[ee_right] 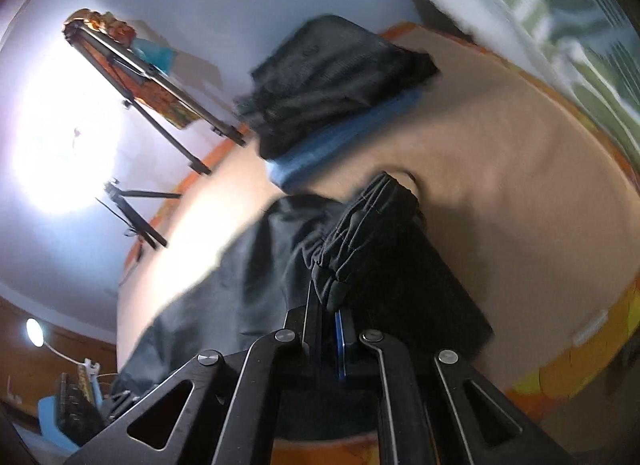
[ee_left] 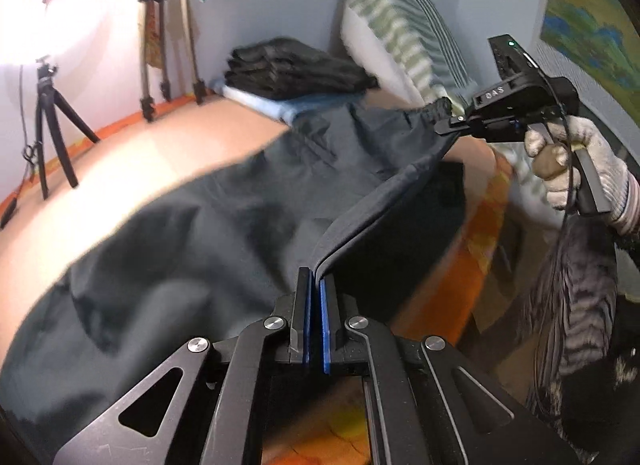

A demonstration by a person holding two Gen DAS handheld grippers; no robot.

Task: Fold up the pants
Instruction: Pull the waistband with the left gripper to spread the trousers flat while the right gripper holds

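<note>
Your dark pants (ee_left: 224, 201) lie spread on the bed (ee_left: 132, 169), just in front of the folded stack (ee_left: 296, 69) by the wall. Both jaws are clamped on cloth — the left gripper (ee_left: 315, 285) on a side edge, the right gripper (ee_left: 448, 121) on the gathered waistband (ee_right: 360, 233). The lifted edge runs taut between them, along the garment's long axis, so it swings over as one line. Motion blur smears the fabric — the hems, cut off low toward you, can't be made out.
</note>
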